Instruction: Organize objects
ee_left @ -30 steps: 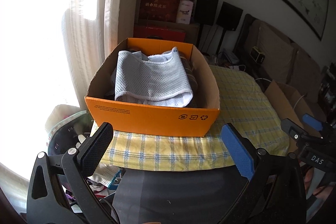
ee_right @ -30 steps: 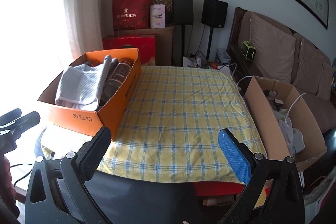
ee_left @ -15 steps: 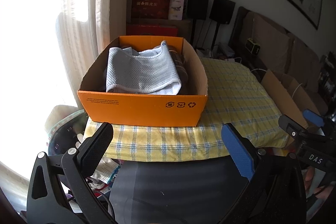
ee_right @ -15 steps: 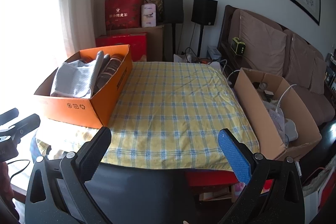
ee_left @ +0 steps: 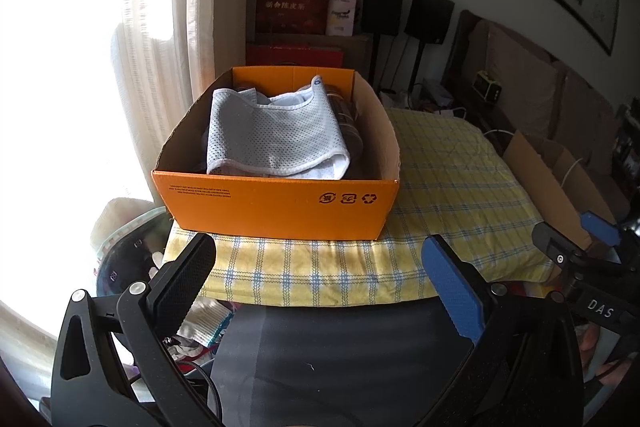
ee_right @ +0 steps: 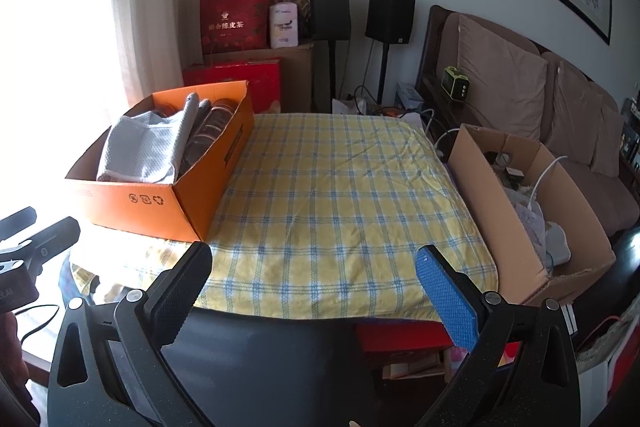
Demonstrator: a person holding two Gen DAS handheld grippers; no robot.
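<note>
An orange cardboard box point(ee_left: 276, 205) stands at the left end of a table under a yellow checked cloth point(ee_right: 340, 195). A grey mesh garment point(ee_left: 276, 139) lies on top in the box, with dark rolled items point(ee_right: 212, 131) beside it. The box also shows in the right wrist view point(ee_right: 160, 199). My left gripper point(ee_left: 320, 283) is open and empty, held back from the table's near edge in front of the box. My right gripper point(ee_right: 314, 287) is open and empty, in front of the bare middle of the cloth.
A brown cardboard box point(ee_right: 524, 227) with cables and cloth stands off the table's right side. A sofa point(ee_right: 520, 99) runs along the right wall. Red gift boxes point(ee_right: 236, 23) and two black speakers point(ee_right: 390, 15) stand at the back. A curtained window point(ee_left: 100, 67) is at the left.
Both grippers have drawn back and away from the table, so the orange box and cloth look smaller and farther. Both stayed open and empty.
</note>
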